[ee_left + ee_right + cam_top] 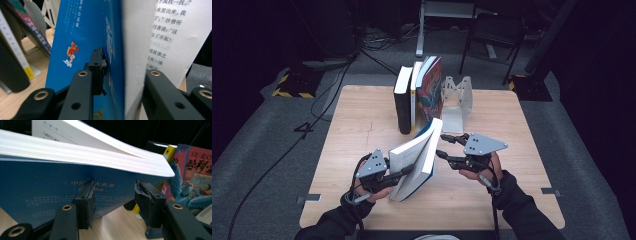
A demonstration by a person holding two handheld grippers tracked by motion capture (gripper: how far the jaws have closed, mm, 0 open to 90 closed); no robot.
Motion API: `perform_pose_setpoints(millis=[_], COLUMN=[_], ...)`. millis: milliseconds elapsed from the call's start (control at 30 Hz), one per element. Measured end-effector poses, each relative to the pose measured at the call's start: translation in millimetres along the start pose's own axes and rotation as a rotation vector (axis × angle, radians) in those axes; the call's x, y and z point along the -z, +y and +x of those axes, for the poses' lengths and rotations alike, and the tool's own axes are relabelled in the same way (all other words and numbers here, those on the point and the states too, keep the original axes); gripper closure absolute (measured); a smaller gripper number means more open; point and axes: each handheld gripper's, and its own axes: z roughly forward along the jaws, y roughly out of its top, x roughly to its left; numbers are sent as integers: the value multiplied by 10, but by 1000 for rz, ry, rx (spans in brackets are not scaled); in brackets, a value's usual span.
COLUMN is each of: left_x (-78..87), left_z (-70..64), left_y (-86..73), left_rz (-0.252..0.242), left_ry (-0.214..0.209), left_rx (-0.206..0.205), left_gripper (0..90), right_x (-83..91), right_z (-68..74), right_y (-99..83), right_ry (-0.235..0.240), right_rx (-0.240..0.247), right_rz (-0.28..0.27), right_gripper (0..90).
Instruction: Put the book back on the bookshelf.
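Wood table [362,130], dark room. We see the left gripper [404,173] clamping the blue book [417,155], tilted upright at near centre. Right gripper [443,146] hangs parted just beside its cover. Shelved books [414,92] and bookend [458,100] stand far.

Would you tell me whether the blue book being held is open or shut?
Partly open: in the left gripper view, the blue book is clamped across cover and page block while a printed page fans loose beyond.
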Motion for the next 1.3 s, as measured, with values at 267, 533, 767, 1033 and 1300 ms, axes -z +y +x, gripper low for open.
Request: perform_pose_setpoints(millis=[267, 533, 767, 1033, 1300], left_x=[103, 91, 29, -359, -661], left_z=[-9, 13, 128, 78, 64], left_y=[-174, -308, -303, -200, -78], left_rz=[77, 165, 118, 100, 109], left_ry=[32, 39, -50, -172, -201], left_rx=[-47, 6, 19, -18, -62], left_gripper=[533, 525, 670, 702, 694], right_x=[-148, -206, -133, 74, 344], right_z=[118, 162, 139, 136, 51], right_y=[94, 119, 136, 170, 9], right_ry=[-21, 41, 72, 33, -44], right_rx=[1, 10, 18, 77, 37], right_rz=[-41, -37, -50, -33, -40], right_gripper=[504, 475, 520, 534, 509])
